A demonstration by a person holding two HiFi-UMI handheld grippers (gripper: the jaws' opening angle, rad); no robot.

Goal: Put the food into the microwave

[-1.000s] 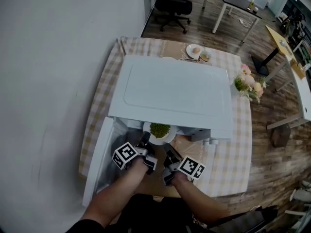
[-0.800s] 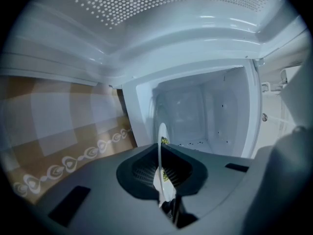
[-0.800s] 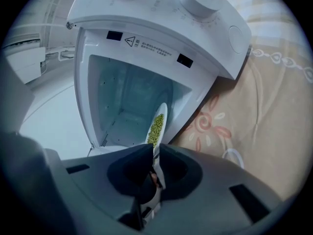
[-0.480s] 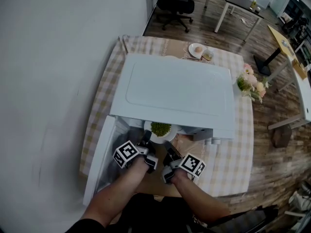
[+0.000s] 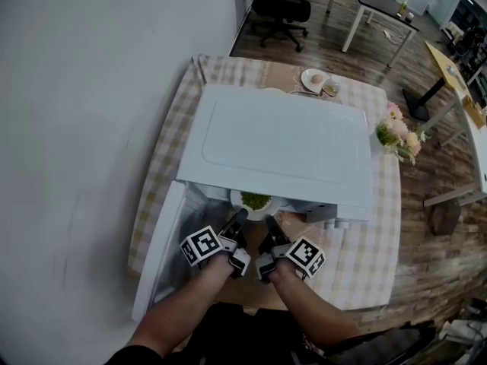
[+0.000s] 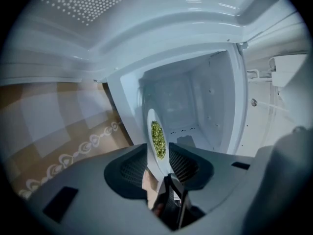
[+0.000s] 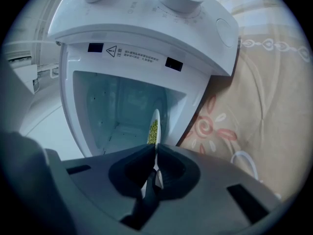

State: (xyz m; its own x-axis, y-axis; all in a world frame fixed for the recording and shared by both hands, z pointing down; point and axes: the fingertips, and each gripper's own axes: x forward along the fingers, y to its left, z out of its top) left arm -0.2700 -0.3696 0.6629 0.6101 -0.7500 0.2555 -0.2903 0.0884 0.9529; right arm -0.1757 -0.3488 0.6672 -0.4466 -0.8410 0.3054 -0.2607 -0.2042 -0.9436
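Clamping the near rim of the white plate (image 6: 151, 117) from both sides, the L gripper (image 6: 159, 163) & R gripper (image 7: 155, 161) each have jaws closed on it, w/ green peas (image 5: 256, 201) heaped mid-plate. Plate sits in the mouth of the open white microwave (image 5: 283, 144), partly under its top edge, door (image 5: 156, 258) swung out left. Beyond, on the checked tablecloth (image 5: 380, 226): pink flowers (image 5: 399, 135) at right, a small dish (image 5: 313, 79) behind the oven.

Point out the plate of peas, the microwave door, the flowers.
plate of peas (image 6: 159, 165), left gripper view, white face below the peas.
microwave door (image 5: 158, 257), head view, mid inner panel.
flowers (image 5: 399, 134), head view, pink blooms.
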